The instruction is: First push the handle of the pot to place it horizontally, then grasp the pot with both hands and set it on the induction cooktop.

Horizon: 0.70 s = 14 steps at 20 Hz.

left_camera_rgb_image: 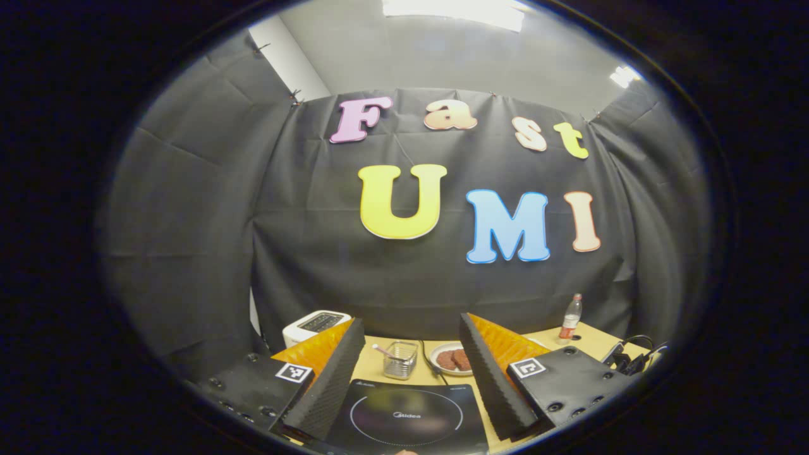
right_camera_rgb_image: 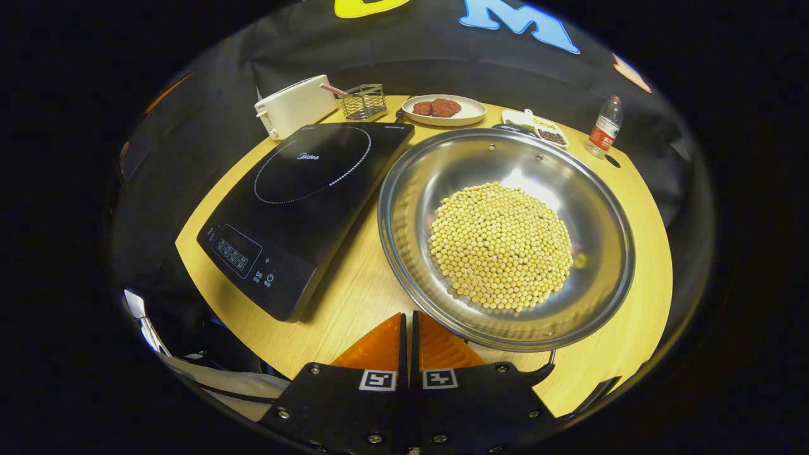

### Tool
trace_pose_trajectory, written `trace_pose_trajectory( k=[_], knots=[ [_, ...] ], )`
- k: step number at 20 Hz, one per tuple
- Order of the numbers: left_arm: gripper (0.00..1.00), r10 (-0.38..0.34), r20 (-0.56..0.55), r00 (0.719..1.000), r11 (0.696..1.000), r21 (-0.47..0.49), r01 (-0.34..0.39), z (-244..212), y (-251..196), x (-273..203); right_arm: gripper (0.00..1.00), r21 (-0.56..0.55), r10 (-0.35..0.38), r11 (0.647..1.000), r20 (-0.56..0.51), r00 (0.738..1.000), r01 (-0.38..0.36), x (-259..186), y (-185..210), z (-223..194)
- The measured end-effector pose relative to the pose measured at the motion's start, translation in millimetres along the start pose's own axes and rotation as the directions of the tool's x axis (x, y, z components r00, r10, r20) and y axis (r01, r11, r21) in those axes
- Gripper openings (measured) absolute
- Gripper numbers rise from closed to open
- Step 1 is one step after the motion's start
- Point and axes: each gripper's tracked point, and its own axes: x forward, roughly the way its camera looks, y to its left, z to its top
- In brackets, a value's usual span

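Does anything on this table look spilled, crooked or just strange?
Nothing looks spilled or broken. The beans lie heaped inside the pot, which sits flat beside the cooktop. The cooktop is angled to the table edge, a mild oddity.

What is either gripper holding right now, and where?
Nothing: the left gripper is open above the cooktop; the right gripper, jaws together, is empty beside the pot.

Silver pot (right_camera_rgb_image: 594,253), pale-yellow beans (right_camera_rgb_image: 500,245); black cooktop (right_camera_rgb_image: 303,202), white dotted ring; white toaster (right_camera_rgb_image: 292,106).
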Motion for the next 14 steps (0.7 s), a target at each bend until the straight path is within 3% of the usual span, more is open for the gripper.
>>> trace_pose_trajectory(
  k=[7, 14],
  knots=[
    [1.00, -0.051, -0.001, 0.999, 0.999, -0.002, 0.051, -0.2, -27.4, 6.3, 0.01, 0.046, -0.033, 0.998, -0.016, 0.999, 0.034, -8.6, -20.9, -15.9],
    [0.98, -0.027, -0.008, 1.000, 1.000, 0.001, 0.027, -2.2, -55.4, 8.1, 0.01, 0.003, -0.017, 1.000, -0.058, 0.998, 0.017, -14.5, -39.9, -27.5]
  ],
)
